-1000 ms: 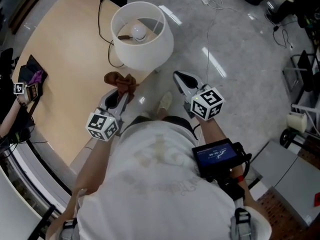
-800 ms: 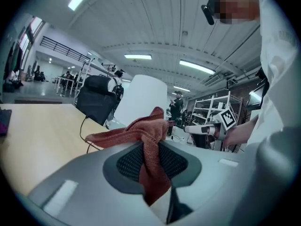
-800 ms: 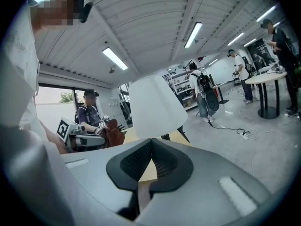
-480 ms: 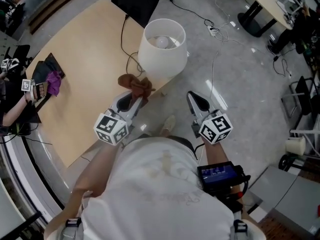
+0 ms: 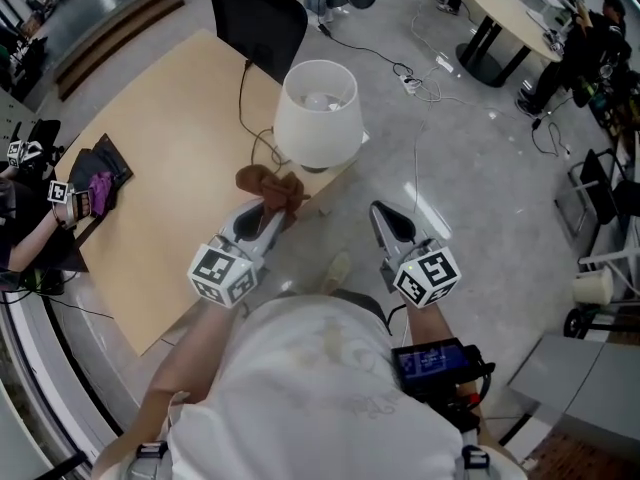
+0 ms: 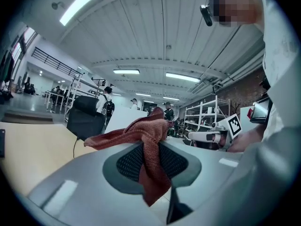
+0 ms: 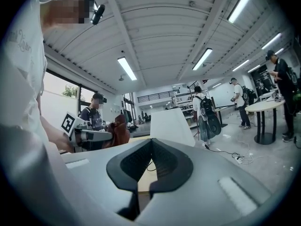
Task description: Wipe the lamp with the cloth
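Lamp [image 5: 317, 113]: stands on the tabletop [image 5: 170, 168] edge. Cloth [image 5: 272, 186] just short of the lamp, pinched in left gripper [image 5: 270, 208] jaws, bunched ahead ready for wiping. Right gripper [image 5: 384, 214] near the lamp, jaws pressed together, empty, probably free for steadying.

We see a tan tabletop [image 5: 160, 158] standing on a grey polished floor [image 5: 480, 168], with a black chair [image 5: 258, 23] at its far edge. Near its left edge lies a flat black object [image 5: 112, 158] with a purple item [image 5: 98, 186] on it. A round table [image 5: 505, 3] stands far to the right, and a thin white cable [image 5: 416, 138] trails across the floor. Overhead, strip lights [image 6: 126, 71] run along a ribbed ceiling [image 6: 155, 27], and metal shelving [image 6: 202, 119] stands in the background.
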A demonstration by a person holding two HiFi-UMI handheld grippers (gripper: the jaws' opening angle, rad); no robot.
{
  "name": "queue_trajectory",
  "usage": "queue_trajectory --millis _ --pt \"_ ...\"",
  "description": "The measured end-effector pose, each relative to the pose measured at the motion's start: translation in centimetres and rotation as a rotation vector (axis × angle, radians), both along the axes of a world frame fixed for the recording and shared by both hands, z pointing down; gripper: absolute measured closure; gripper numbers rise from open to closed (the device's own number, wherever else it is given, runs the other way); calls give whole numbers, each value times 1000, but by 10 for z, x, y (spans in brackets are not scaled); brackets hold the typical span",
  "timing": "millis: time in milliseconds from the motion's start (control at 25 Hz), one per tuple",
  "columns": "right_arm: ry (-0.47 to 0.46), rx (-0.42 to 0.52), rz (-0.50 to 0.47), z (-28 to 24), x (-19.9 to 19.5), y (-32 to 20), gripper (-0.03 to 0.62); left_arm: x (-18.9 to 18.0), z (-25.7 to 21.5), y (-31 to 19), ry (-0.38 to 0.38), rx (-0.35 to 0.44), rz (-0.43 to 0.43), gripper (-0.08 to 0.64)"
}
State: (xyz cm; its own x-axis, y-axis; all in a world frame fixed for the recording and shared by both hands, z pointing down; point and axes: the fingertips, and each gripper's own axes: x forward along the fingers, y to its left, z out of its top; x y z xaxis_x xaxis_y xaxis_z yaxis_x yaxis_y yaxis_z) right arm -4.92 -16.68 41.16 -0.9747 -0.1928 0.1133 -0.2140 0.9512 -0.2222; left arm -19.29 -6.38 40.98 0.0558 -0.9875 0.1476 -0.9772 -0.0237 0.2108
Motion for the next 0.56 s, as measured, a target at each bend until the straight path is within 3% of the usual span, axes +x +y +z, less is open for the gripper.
queue_trajectory --millis 560 --pt "26 84 83 -6 19 29 580 5 -2 28 51 44 4 468"
